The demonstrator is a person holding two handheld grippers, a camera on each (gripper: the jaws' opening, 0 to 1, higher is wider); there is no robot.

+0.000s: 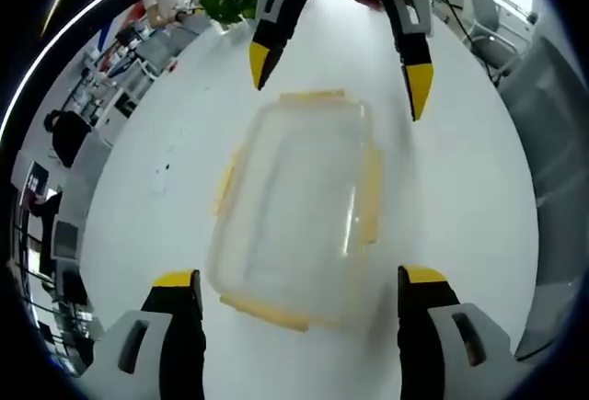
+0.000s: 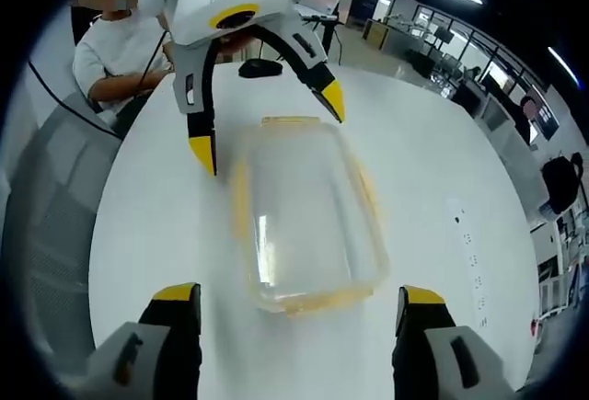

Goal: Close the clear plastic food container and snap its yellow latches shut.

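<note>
On white table [image 1: 166, 142], clear container [image 1: 299, 207], office behind

the food container [image 1: 299, 211] looks like clear, glossy plastic with light streaks on its lid; its latches [image 1: 372, 200] are opaque yellow plastic. the table [image 2: 166, 234] is smooth, white, faintly sheened. both grippers [image 1: 301, 291] [image 2: 301, 301] have matt black jaws with yellow tips and grey plastic housings.

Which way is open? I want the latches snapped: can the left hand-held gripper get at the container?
Probably yes: the container lies on the bare table just ahead of the open left hand-held gripper, nothing between them.
</note>
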